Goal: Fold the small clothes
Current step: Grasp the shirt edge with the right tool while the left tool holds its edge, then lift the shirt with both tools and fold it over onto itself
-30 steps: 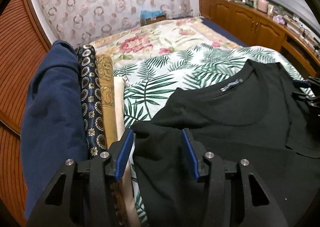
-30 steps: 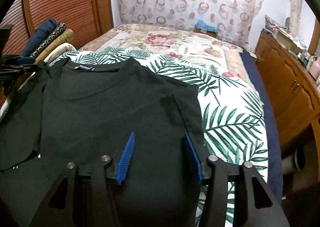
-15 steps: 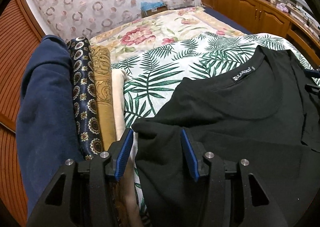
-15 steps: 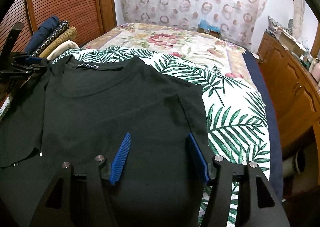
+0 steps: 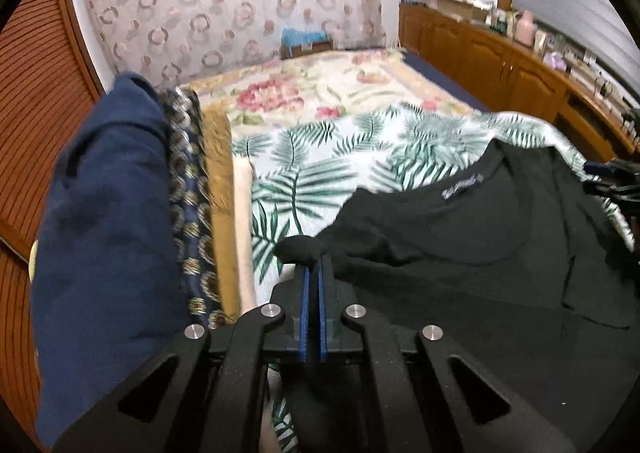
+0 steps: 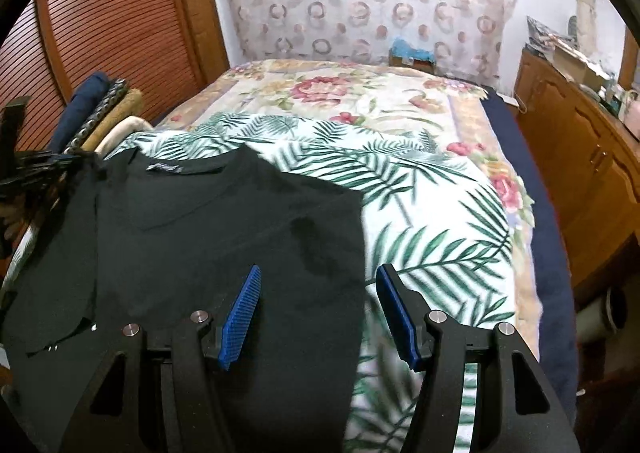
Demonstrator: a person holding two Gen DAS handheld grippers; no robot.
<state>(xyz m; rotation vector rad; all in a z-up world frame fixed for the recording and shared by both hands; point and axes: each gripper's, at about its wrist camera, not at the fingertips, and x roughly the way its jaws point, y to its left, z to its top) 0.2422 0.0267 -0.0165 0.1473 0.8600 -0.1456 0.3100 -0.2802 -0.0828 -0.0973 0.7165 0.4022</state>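
A black T-shirt (image 5: 460,253) lies spread on a palm-leaf sheet (image 5: 312,157) that covers the near part of a bed; in the left wrist view it fills the lower right of the frame, its neck label towards the upper right. The left gripper (image 5: 314,259), at lower centre, has its blue pads pressed together on a bunched fold at the shirt's left edge, and a small knob of black cloth sticks out just above the tips. To the left of it stands a row of folded fabrics on edge: a navy cloth (image 5: 104,221), a dark patterned one (image 5: 188,189), a golden-brown one (image 5: 220,173) and a cream one (image 5: 242,213).

In the right wrist view the same shirt (image 6: 208,237) takes up the lower left, collar towards the upper left. The right gripper (image 6: 318,277) sits at bottom centre with its jaws apart; the shirt's right edge runs between the two blue pads, the left pad (image 6: 242,317) over black cloth and the right pad over the leafy sheet, and neither is seen pressing on the fabric. Whether the tips touch the shirt cannot be told. At the far left of this frame the other gripper shows as a dark shape at the shirt's edge. Beyond the leafy sheet a floral bedspread (image 6: 360,93) reaches a patterned curtain (image 6: 360,1), and wooden cabinets (image 6: 580,157) line the right side
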